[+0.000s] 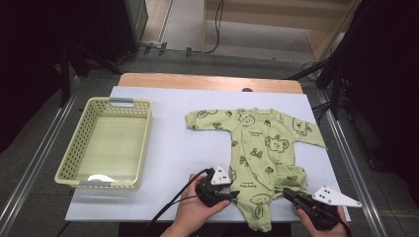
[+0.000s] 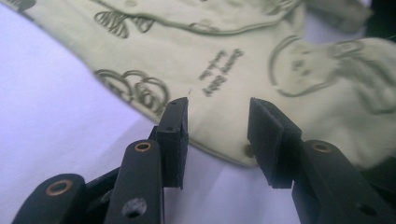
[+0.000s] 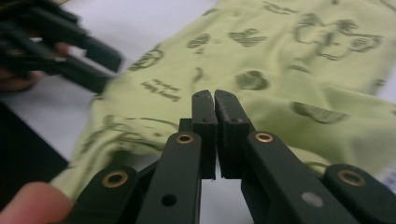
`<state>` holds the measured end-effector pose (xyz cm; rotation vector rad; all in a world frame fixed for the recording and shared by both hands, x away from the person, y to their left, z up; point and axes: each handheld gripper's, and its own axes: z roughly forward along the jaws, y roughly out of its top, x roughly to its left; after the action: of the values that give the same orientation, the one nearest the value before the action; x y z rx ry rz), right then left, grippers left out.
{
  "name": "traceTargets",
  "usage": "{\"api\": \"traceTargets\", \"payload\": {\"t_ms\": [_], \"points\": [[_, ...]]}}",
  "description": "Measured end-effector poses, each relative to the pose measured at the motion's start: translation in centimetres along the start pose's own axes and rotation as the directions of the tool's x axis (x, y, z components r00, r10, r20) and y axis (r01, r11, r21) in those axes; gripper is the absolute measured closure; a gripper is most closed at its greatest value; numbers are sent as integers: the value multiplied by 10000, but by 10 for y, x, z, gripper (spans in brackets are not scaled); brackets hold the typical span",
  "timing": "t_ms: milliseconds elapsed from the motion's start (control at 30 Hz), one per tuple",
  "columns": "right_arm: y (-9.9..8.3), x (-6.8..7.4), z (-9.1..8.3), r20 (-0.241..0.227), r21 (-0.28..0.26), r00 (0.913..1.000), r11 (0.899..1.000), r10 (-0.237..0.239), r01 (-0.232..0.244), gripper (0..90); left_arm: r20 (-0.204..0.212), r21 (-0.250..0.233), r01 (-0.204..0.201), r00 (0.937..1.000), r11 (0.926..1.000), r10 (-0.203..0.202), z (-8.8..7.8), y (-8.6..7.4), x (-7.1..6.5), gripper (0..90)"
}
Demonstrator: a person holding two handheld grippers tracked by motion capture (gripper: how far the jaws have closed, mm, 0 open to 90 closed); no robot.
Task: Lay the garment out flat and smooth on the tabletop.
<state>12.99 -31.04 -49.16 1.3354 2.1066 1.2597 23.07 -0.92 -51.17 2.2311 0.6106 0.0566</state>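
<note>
1. At the far left of the surface stands a pale green basket, empty apart from something small and white on its floor, well apart from the work.
2. The left claw sits low at the near-left edge of the baby romper. In the left gripper view its pads stand partly apart, with the hem of the romper lying just beyond the gap and nothing pinched between them.
3. The romper lies spread flat on the white surface, sleeves out to both sides, legs toward the person; the cloth near the legs is a little rumpled. No fold is made yet as far as I can judge.
4. The right claw reaches the romper's near-right leg. The right gripper view shows this claw closed with its tips together; the cloth lies behind the tips, not between them.
5. Left to do, by my reading: grip the lower hem, fold the garment, and likely move it to the basket.
</note>
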Motion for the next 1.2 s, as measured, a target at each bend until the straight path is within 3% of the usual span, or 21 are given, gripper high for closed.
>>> {"api": "traceTargets", "payload": {"t_ms": [133,233,500,567,633,800,867,933,1067,1200], "points": [[1,23,5,-572,76,9976,9992,-388,393,852,-129,109,-18,9999,9999,19,2,0,2,645],[0,41,12,-1144,185,9905,9967,-762,788,852,-321,82,-84,9994,9999,86,3,0,2,712],[-4,76,36,-2435,858,9576,9800,-1542,1796,843,-68,61,161,9998,9999,-160,3,-2,6,801],[-7,81,43,-2322,1083,9580,9743,-1686,1977,783,49,55,318,9995,9995,-318,2,-2,8,804],[-9,83,48,-1966,1245,9646,9713,-1760,2026,703,160,68,369,9992,9993,-370,2,-2,9,816],[-16,87,55,-1325,1693,9659,9551,-2225,2432,627,237,69,341,9991,9994,-342,2,-3,9,853],[-17,87,56,-1228,1703,9670,9552,-2233,2422,661,218,56,319,9992,9995,-320,2,-3,8,858],[-17,86,56,-1138,1711,9678,9552,-2244,2416,752,219,43,328,9992,9995,-329,2,-3,8,859],[-14,80,57,-1282,1862,9774,9639,-1681,1902,864,251,55,329,9991,9994,-331,2,-3,8,862],[-14,84,55,-1736,1869,9708,9623,-1656,1975,882,115,-73,99,9999,9999,-98,1,-3,6,872]]}}
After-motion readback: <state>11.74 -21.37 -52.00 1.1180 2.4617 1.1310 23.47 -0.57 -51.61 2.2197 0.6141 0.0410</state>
